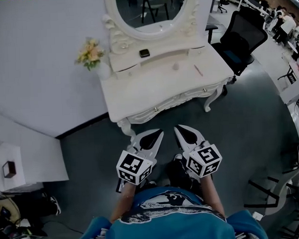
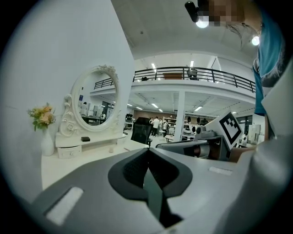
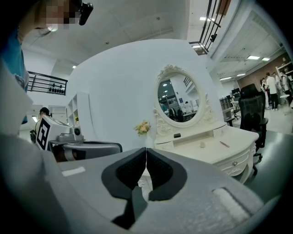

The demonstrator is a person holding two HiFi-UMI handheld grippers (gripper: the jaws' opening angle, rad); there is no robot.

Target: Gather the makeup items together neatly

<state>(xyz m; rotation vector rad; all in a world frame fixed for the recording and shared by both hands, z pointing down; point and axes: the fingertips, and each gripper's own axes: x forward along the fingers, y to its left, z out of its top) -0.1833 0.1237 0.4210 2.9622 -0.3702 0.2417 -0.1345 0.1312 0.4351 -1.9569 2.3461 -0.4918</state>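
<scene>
Left claw (image 1: pixel 154 137) and right claw (image 1: pixel 185 133) are pressed together, empty (well short of the tabletop (image 1: pixel 138 92)). At twelve o'clock lie black compact (image 1: pixel 144 53), small pot (image 1: pixel 176 67), pink pencil (image 1: pixel 199 70): approach closer, spread claws first.

The mirror (image 1: pixel 152 7) stands at the back of the table (image 1: pixel 148 89), with a small box (image 1: pixel 144 53) on the shelf (image 1: pixel 171 50) under it. Flowers (image 1: pixel 90 53) sit at the table's left end, a pencil (image 1: pixel 199 70) lies toward its right, and a chair (image 1: pixel 245 35) stands beyond that.
</scene>
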